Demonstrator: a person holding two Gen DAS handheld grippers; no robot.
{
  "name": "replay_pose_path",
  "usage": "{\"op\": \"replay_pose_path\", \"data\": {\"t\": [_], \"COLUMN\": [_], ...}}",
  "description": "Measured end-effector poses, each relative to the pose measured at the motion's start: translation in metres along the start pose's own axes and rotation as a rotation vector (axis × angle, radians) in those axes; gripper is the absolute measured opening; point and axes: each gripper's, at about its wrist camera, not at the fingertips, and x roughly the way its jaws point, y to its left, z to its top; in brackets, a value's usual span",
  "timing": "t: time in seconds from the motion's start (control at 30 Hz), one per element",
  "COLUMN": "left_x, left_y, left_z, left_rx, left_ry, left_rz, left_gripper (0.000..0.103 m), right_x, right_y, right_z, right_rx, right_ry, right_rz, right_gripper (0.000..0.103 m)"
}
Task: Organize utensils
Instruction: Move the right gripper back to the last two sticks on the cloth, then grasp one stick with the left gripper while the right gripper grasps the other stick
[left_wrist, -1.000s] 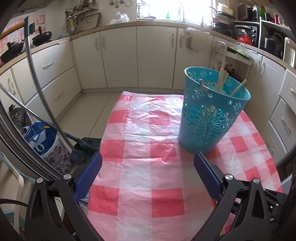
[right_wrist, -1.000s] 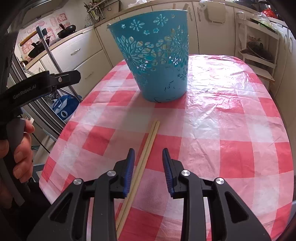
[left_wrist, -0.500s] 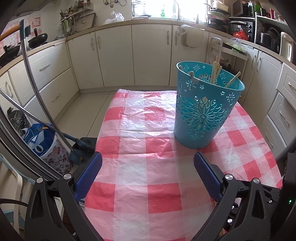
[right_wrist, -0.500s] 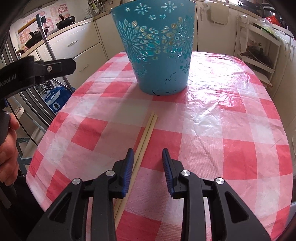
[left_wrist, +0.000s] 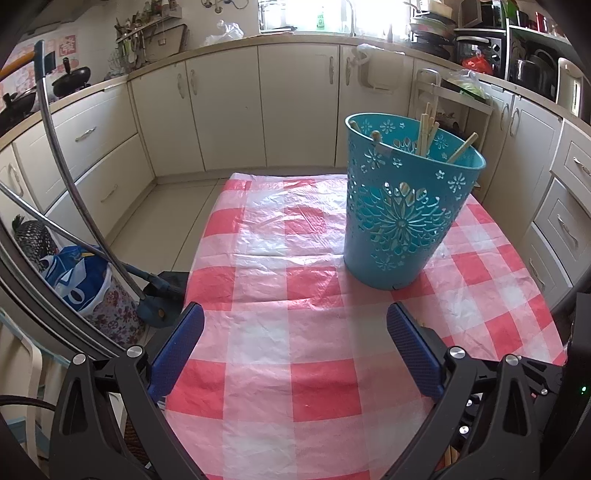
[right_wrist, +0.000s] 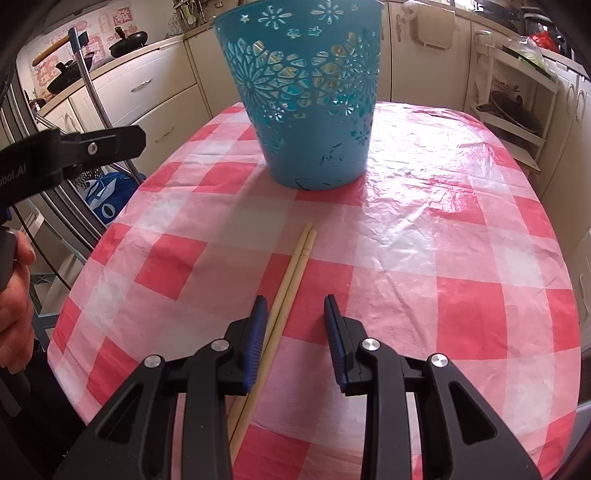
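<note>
A teal perforated basket stands on the red-and-white checked table and holds several wooden chopsticks; it also shows in the right wrist view. A pair of wooden chopsticks lies flat on the cloth in front of the basket. My right gripper is open and low over the cloth, with the chopsticks running just inside its left finger. My left gripper is wide open and empty, held back from the basket, which is ahead and to its right.
The table's left edge drops to the floor, where a blue bag and metal chair tubes stand. Kitchen cabinets ring the room. A white shelf rack stands to the right. The left gripper's body shows at the left of the right wrist view.
The left gripper has pulled back and turned, so the basket sits farther off and more centred. The right gripper has shifted right relative to the lying chopsticks, now beside its left finger.
</note>
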Motion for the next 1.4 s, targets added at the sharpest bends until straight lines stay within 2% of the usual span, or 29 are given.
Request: {"op": "replay_pose_path", "data": {"t": [0.1,0.3,0.47,0.67,1.17,1.23,1.3,1.33,1.4], "left_x": [0.005,0.023,0.028,0.03,0.039,0.04,0.042,0.043,0.046], "left_y": [-0.007,-0.034,-0.045,-0.045,-0.069,-0.072,-0.078,-0.08,-0.084], "left_z": [-0.006,-0.026,-0.03,-0.028,-0.028,-0.028,-0.029,-0.028,-0.028], "left_rx": [0.018,0.062,0.09,0.071,0.107,0.109,0.116,0.12,0.125], "left_ry": [0.028,0.125,0.138,0.145,0.164,0.167,0.169,0.171,0.174], "left_rz": [-0.021,-0.096,-0.089,-0.092,-0.109,-0.113,-0.113,-0.113,-0.111], "left_gripper": [0.095,0.095,0.095,0.095,0.095,0.095,0.095,0.095,0.095], "right_x": [-0.001,-0.002,-0.006,-0.008,-0.009,-0.009,-0.006,-0.007,-0.006], "right_y": [-0.002,-0.004,-0.025,-0.024,-0.033,-0.03,-0.024,-0.027,-0.042], "right_z": [0.0,-0.001,-0.001,-0.002,-0.002,-0.002,-0.003,-0.003,-0.003], "right_rx": [-0.014,-0.02,0.104,0.069,0.072,0.034,-0.029,-0.009,0.101], "right_ry": [0.003,0.01,0.02,0.018,0.026,0.027,0.036,0.038,0.056], "right_rz": [-0.018,-0.014,0.086,0.026,0.019,-0.02,-0.07,-0.05,0.078], "right_gripper": [0.025,0.02,0.02,0.02,0.02,0.02,0.016,0.016,0.016]}}
